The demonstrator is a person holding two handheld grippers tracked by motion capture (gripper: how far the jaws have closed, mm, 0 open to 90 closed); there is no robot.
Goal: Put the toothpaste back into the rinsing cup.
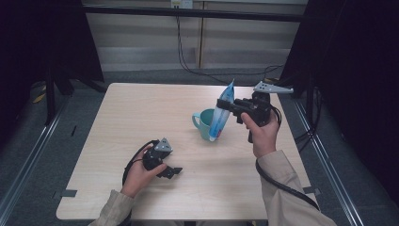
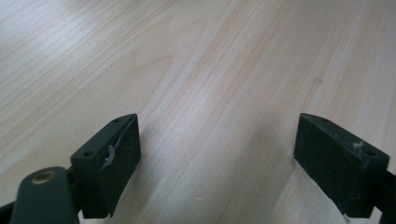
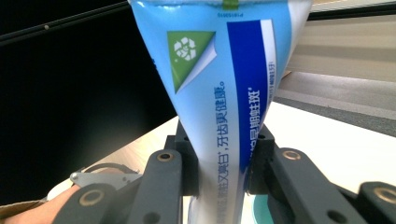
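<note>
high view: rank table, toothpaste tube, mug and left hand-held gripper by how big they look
1. table, by far
2. toothpaste tube
3. left hand-held gripper and mug: look alike, and the tube hides part of the mug, so unranked

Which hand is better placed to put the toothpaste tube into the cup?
Right. The right gripper is shut on the toothpaste tube just beside the green cup; the left gripper rests open, apart.

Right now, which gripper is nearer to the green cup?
The right. The right gripper holds a blue toothpaste tube just above and beside the green cup. The left gripper rests open on the table, well apart from the cup, toward the person.
</note>
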